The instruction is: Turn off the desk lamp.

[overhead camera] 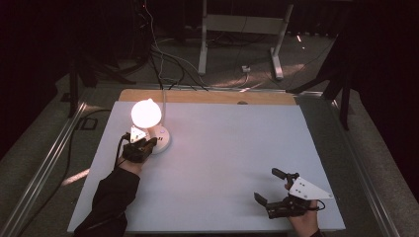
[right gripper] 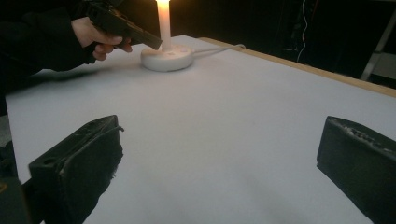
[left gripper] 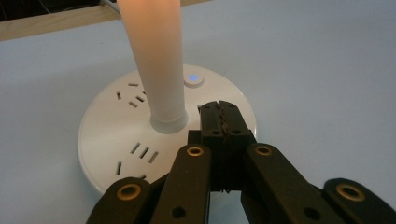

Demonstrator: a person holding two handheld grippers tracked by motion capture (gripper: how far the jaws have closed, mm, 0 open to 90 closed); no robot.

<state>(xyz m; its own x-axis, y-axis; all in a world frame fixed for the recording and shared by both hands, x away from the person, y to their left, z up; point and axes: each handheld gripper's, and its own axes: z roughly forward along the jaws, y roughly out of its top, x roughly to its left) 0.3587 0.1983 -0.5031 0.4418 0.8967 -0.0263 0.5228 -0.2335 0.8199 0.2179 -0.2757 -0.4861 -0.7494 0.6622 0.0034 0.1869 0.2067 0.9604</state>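
A lit white lamp (overhead camera: 146,113) glows at the table's far left, its stem (left gripper: 156,60) rising from a round white base (left gripper: 112,135) with socket slots and a blue-lit button (left gripper: 194,79). My left gripper (left gripper: 219,108) is shut with nothing between its jaws, its tips over the base just short of the button; from above the left gripper (overhead camera: 146,141) sits at the base's near side. My right gripper (overhead camera: 267,185) rests open near the front right of the table, jaws wide apart. The right gripper view shows the lamp base (right gripper: 166,57) far off.
The table has a white top (overhead camera: 222,148) with a wooden strip (overhead camera: 207,97) along its far edge. The lamp's cord (right gripper: 219,48) runs off the back. Cables and a metal stand (overhead camera: 242,29) lie on the floor beyond.
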